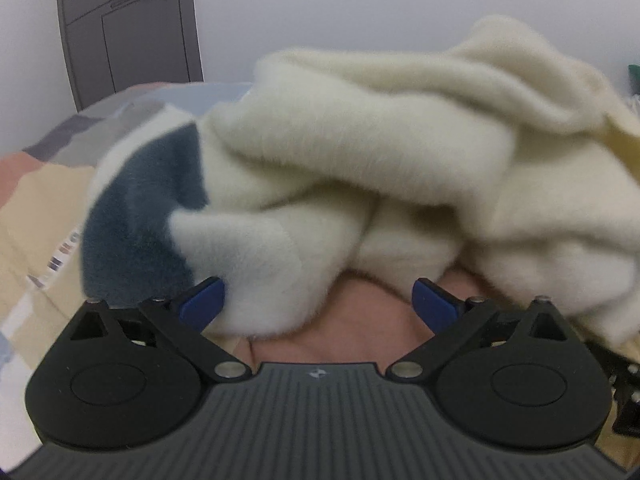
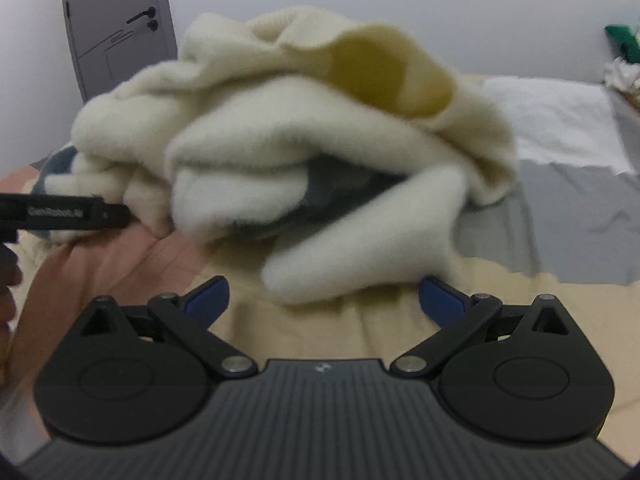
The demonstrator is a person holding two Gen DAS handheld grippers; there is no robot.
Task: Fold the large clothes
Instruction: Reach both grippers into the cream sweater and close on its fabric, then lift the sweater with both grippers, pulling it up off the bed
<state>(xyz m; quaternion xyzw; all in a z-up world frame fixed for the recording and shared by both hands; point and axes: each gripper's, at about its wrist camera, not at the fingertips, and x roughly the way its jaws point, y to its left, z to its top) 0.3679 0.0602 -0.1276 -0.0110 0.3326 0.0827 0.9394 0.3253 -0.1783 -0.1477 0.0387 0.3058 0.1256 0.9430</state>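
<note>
left wrist view: a cream fleece garment (image 1: 360, 168) with a blue-grey panel lies bunched in a heap on the bed (image 1: 36, 208), right in front of the left hand-held gripper (image 1: 320, 304). its blue fingers (image 1: 202, 300) are spread wide and hold nothing, though the left one touches a hanging fold, apparently lining up for a first grab. the tool sits low and level, pointing straight at the pile. a grey door (image 1: 128, 28) stands beyond.

right wrist view: the same garment (image 2: 288, 152), still unfolded, sits just ahead of the right hand-held gripper (image 2: 324, 296), its yellow lining turned up. the jaws are wide apart and empty, held low over the bed (image 2: 352, 332). the other tool (image 2: 64, 216) reaches in from the left, touching the heap's edge. a white cloth (image 2: 560, 120) lies well beyond to the right.
</note>
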